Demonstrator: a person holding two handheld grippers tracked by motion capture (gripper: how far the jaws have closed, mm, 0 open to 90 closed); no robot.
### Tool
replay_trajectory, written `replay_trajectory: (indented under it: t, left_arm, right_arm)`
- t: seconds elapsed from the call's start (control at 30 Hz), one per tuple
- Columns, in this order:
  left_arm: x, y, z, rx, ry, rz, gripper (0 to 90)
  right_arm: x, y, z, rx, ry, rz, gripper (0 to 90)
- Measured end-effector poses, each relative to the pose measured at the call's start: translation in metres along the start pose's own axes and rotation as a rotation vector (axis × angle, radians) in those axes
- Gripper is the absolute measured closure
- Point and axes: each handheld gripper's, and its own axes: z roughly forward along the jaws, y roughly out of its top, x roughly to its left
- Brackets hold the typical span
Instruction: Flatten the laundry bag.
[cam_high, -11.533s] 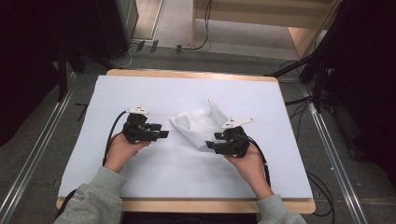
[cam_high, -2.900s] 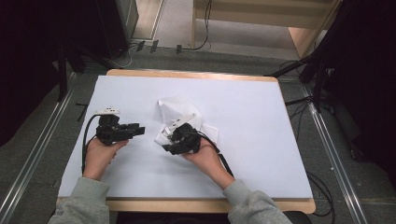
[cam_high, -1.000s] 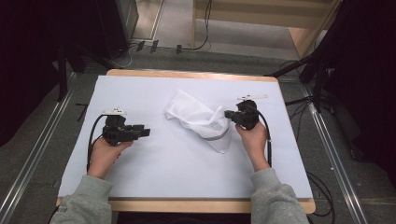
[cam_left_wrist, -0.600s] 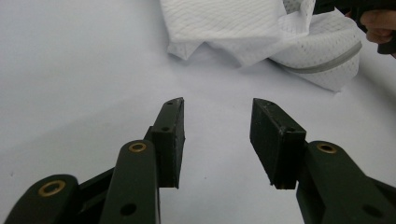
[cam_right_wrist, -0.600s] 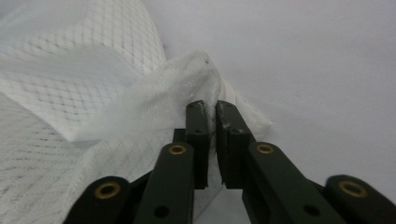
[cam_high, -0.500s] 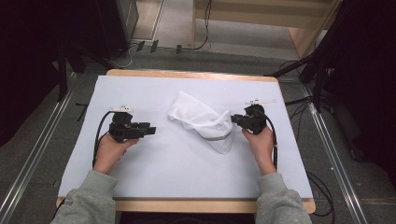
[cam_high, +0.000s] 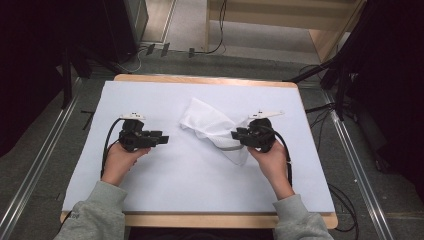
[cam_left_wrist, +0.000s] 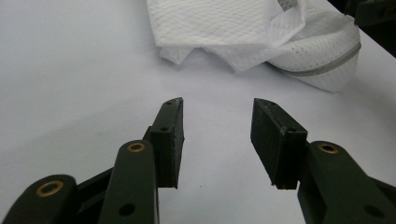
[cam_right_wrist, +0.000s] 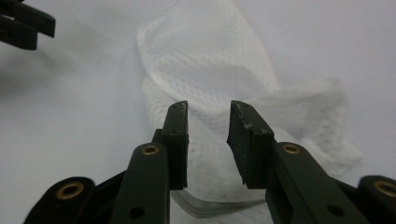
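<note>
On the white table (cam_high: 165, 200), crumpled mesh cloth (cam_high: 207, 125), left gripper (cam_high: 161, 139) jaws apart, right gripper (cam_high: 235, 135) jaws apart over cloth

Your white table cover (cam_high: 165, 200) is evenly, brightly lit against dark surroundings; you see soft shadows, and blurred jaws in both gripper views.

A person in grey sweatshirt sleeves (cam_high: 95, 212) with ribbed cuffs grips two matte black handheld grippers, the left gripper (cam_high: 161, 140) and the right gripper (cam_high: 236, 135), each topped by a pale grey three-cornered plate and trailing a looping black cable (cam_high: 106, 145). Seen from the gripper views, each tool ends in two flat, rectangular black jaw pads on angular arms. Brass-coloured rivets (cam_left_wrist: 136, 147) sit at the arm joints, with small dark screw holes lower on the arms and scuffed edges on the right gripper's pads (cam_right_wrist: 245, 122).
</note>
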Motion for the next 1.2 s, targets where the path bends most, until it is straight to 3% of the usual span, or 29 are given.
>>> replay_trajectory:
  t: [0.23,0.43,0.57,0.63,0.7,0.77,0.9,1.2]
  left_arm:
    - [0.0,-0.001,-0.001,-0.001,0.0,0.002,54.9]
    - [0.001,-0.002,-0.003,-0.001,0.001,0.003,54.5]
    - [0.001,-0.003,-0.004,0.001,0.002,0.001,54.5]
    - [0.001,-0.004,-0.004,-0.001,0.004,0.002,54.5]
    - [0.002,-0.005,-0.006,-0.002,0.006,-0.001,54.5]
    - [0.002,-0.006,-0.007,-0.004,0.009,-0.003,54.5]
    - [0.003,-0.009,-0.01,-0.005,0.017,-0.01,54.5]
    - [0.004,-0.013,-0.016,-0.012,0.031,-0.023,54.3]
  right_arm:
    - [0.021,-0.006,0.026,0.066,0.028,-0.06,62.7]
    - [0.024,-0.011,0.046,0.125,0.018,-0.095,61.1]
    - [0.021,-0.013,0.057,0.156,-0.003,-0.112,66.2]
    - [0.019,-0.013,0.06,0.168,-0.013,-0.114,75.4]
    - [0.02,-0.012,0.061,0.173,-0.021,-0.116,85.4]
    - [0.019,-0.009,0.06,0.17,-0.015,-0.11,90.0]
    - [0.022,0.003,0.05,0.131,0.009,-0.102,90.0]
    - [0.034,0.029,0.015,0.023,0.136,-0.055,90.0]
